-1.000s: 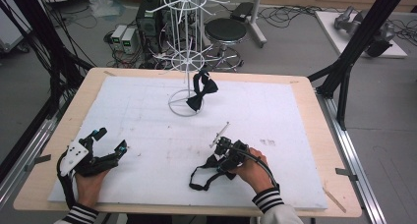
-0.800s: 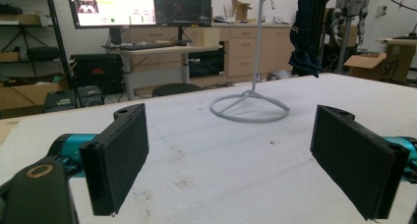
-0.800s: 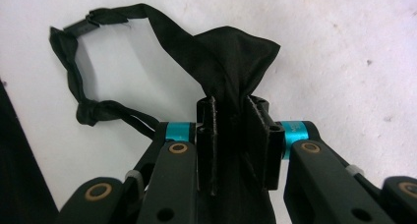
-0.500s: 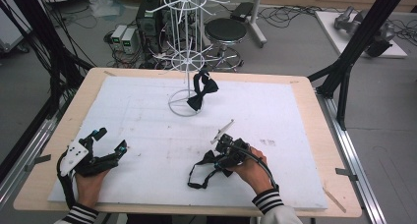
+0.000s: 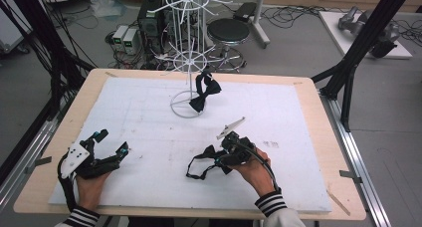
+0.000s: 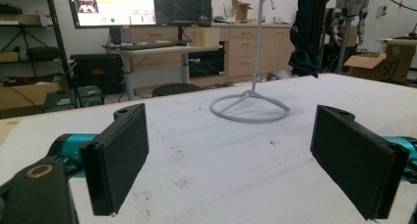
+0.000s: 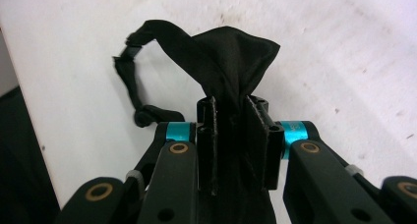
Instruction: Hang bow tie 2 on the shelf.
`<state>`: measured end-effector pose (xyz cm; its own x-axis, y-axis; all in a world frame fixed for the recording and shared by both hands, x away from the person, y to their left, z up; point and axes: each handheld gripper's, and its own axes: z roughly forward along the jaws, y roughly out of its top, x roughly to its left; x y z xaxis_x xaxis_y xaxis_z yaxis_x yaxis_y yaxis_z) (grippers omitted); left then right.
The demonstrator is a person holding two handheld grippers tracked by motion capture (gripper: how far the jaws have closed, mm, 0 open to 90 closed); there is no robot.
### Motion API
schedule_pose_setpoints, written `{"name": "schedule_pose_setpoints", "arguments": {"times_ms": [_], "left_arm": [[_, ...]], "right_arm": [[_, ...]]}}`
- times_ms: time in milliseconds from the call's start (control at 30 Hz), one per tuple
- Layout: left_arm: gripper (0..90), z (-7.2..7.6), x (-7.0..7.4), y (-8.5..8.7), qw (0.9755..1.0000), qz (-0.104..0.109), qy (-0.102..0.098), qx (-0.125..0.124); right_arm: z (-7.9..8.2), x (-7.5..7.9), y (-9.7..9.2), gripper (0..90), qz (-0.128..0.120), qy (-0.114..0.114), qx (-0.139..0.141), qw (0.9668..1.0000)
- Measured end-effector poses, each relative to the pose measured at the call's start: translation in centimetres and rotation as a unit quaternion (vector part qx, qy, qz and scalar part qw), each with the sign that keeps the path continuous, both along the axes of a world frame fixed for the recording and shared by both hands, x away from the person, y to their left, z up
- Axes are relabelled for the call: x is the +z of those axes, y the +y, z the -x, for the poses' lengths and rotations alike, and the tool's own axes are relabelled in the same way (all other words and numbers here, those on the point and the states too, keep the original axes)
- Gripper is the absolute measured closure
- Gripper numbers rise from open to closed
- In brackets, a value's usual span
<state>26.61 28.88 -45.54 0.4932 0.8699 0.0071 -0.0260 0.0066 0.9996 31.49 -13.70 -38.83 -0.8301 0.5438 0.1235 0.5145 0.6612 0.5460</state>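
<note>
A black bow tie (image 7: 231,57) is lying on the white bench (image 5: 149,122) near its front edge, its strap (image 5: 196,170) trailing off to the left. The right tongs (image 5: 222,157) are clamping its fabric, probably to lift it toward the white wire rack (image 5: 188,62), where a second bow tie (image 5: 204,92) is already hanging. The left tongs (image 6: 231,155) are resting with their jaws wide apart and nothing between them, seemingly waiting. No readable writing is showing on the ties or the rack.
</note>
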Motion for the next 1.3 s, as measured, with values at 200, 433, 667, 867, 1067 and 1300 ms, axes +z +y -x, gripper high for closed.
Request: {"name": "schedule_pose_setpoints", "arguments": {"times_ms": [200, 433, 667, 867, 1067, 1300], "left_arm": [[15.0, 0.0, 0.0, 0.0, 1.0, 0.0, 0.0, 0.0], [15.0, 0.0, 0.0, 0.0, 1.0, 0.0, 0.0, 0.0], [15.0, 0.0, 0.0, 0.0, 1.0, 0.0, 0.0, 0.0], [15.0, 0.0, 0.0, 0.0, 1.0, 0.0, 0.0, 0.0], [15.0, 0.0, 0.0, 0.0, 1.0, 0.0, 0.0, 0.0], [15.0, 0.0, 0.0, 0.0, 1.0, 0.0, 0.0, 0.0]], "right_arm": [[-0.2, 0.5, -0.3, 76.1, -0.037, -0.014, -0.018, 0.9991], [-0.3, 1.2, -0.7, 76.0, -0.08, -0.038, -0.042, 0.9952], [-0.2, 1.6, -0.8, 76.0, -0.1, -0.057, -0.057, 0.9917], [-0.3, 2.1, -1.1, 76.0, -0.12, -0.067, -0.068, 0.9882], [-0.3, 2.7, -0.9, 76.0, -0.142, -0.09, -0.079, 0.9826], [-0.4, 3.4, -1.1, 75.9, -0.165, -0.115, -0.098, 0.9747]]}}
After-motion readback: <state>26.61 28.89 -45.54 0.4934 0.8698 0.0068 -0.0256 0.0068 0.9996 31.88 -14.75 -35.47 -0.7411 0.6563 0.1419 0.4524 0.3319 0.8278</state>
